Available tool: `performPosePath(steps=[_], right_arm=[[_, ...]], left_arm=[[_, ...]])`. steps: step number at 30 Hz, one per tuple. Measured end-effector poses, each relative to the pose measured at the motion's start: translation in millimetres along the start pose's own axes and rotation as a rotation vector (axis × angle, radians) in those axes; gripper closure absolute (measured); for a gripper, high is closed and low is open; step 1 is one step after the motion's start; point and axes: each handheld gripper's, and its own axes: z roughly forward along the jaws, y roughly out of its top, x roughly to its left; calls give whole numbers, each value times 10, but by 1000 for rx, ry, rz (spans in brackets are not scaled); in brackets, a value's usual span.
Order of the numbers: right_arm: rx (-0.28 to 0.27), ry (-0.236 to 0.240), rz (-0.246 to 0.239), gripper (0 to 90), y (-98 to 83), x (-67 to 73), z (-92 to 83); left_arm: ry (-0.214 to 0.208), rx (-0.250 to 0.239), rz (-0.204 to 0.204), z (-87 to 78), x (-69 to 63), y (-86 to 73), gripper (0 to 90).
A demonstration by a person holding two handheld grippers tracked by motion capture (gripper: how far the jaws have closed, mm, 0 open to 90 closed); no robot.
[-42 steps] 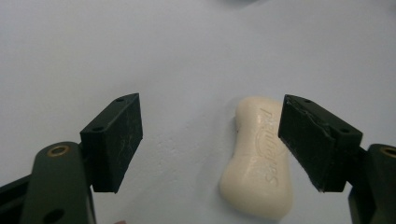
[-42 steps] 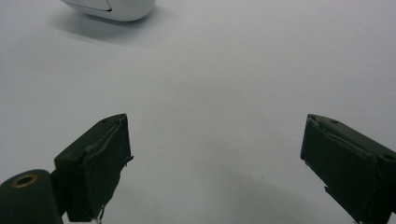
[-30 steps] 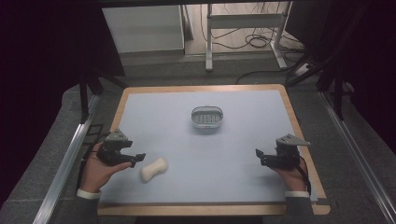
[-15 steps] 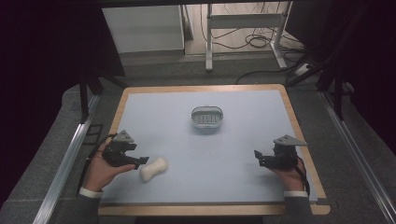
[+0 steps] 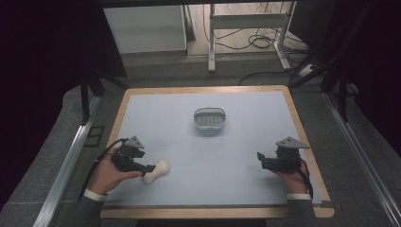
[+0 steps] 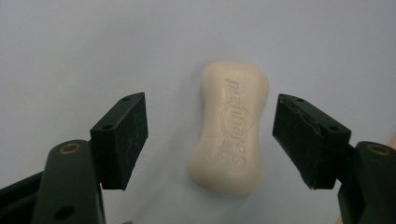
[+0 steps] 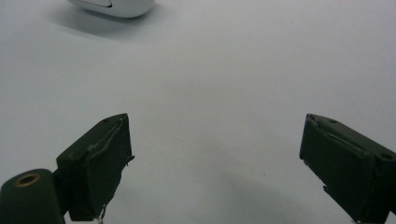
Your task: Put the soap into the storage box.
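Observation:
A cream bar of soap (image 5: 156, 170) lies flat on the pale blue table top (image 5: 217, 189) at the front left. My left gripper (image 5: 147, 168) straddles it. In the left gripper view the soap (image 6: 231, 126) sits between the two black pads (image 6: 122, 135), with a gap on each side. The jaws have just been closing but are still open around the bar. At the front right, my right gripper (image 5: 261, 161) rests low over the table, open (image 7: 215, 158), with nothing between its pads.
A small grey soap dish (image 5: 209, 118) stands near the middle of the table, and its white edge (image 7: 116, 5) shows in the right gripper view. A wooden rim (image 5: 302, 137) frames the table. Desk legs and cables lie beyond the far edge.
My left gripper has slid right and down onto the soap, so its jaws now straddle the bar. The right gripper has stayed put.

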Motion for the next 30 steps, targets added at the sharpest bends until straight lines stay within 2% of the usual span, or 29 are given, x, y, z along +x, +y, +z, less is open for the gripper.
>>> performPosePath(steps=[7, 18, 27, 30], right_arm=[[18, 5, 3, 87, -20, -9, 25], [29, 3, 0, 87, -30, -3, 39], [34, 2, 1, 87, -34, -3, 47], [35, 1, -1, 87, -33, 3, 48]], left_arm=[[-4, 29, 22, 87, -39, 19, 289], [-4, 113, 39, 230, -103, 46, 311], [-6, 141, 50, 290, -135, 65, 332], [-5, 164, 55, 329, -147, 80, 335]])
